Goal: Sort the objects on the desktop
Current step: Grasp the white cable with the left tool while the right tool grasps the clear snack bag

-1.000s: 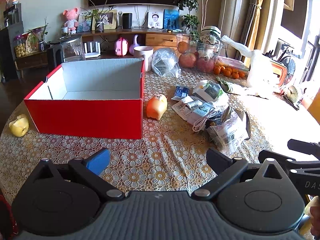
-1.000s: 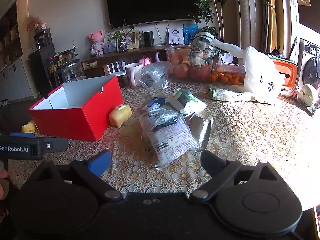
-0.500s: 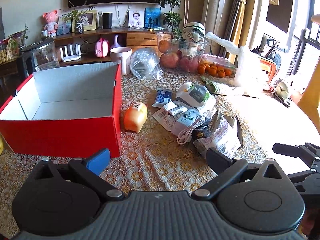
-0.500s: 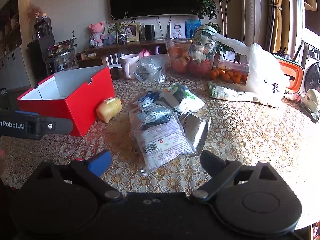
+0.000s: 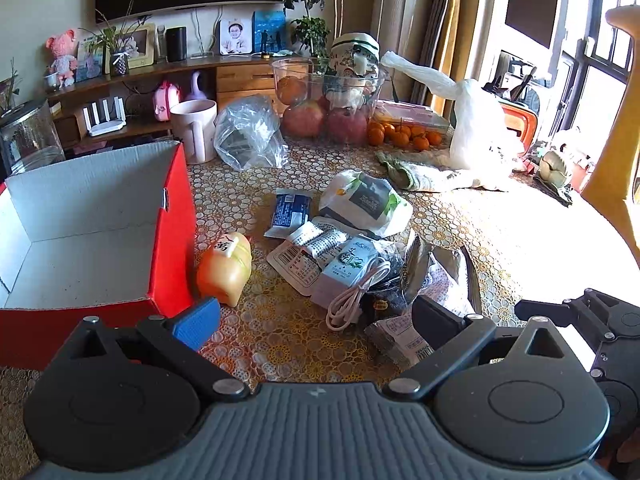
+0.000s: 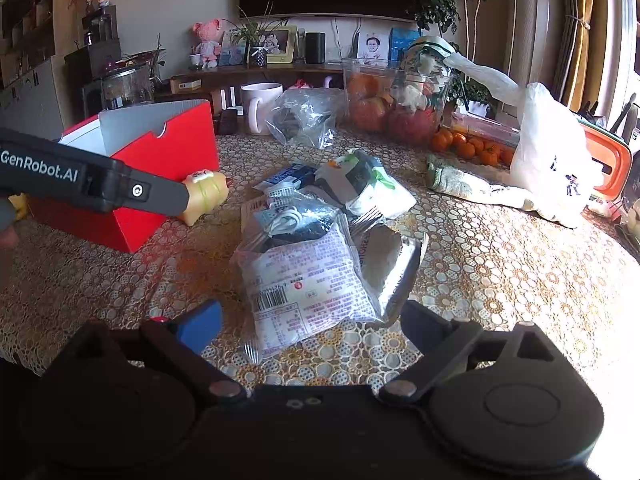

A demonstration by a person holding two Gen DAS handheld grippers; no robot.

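Observation:
An open red box [image 5: 92,236] stands at the left of the table and shows in the right wrist view too [image 6: 160,160]. An orange-yellow pig toy [image 5: 225,268] lies beside its right wall. A pile of packets [image 5: 340,248] with a white cable [image 5: 356,292] lies in the middle. My left gripper [image 5: 316,320] is open and empty, low over the cloth just before the cable. My right gripper [image 6: 310,322] is open and empty, its jaws either side of the near end of a white printed packet [image 6: 308,284].
A pink mug [image 5: 195,130], a clear plastic bag [image 5: 248,132], a fruit bowl [image 5: 328,104], tangerines [image 5: 404,134] and a white bag [image 5: 476,128] stand at the back. A cloth [image 5: 424,172] lies right of the pile. The left tool's arm [image 6: 80,180] crosses the right view.
Both grippers have moved forward toward the pile. The left view has swung right, away from the box. The right jaws now reach the white packet's near end.

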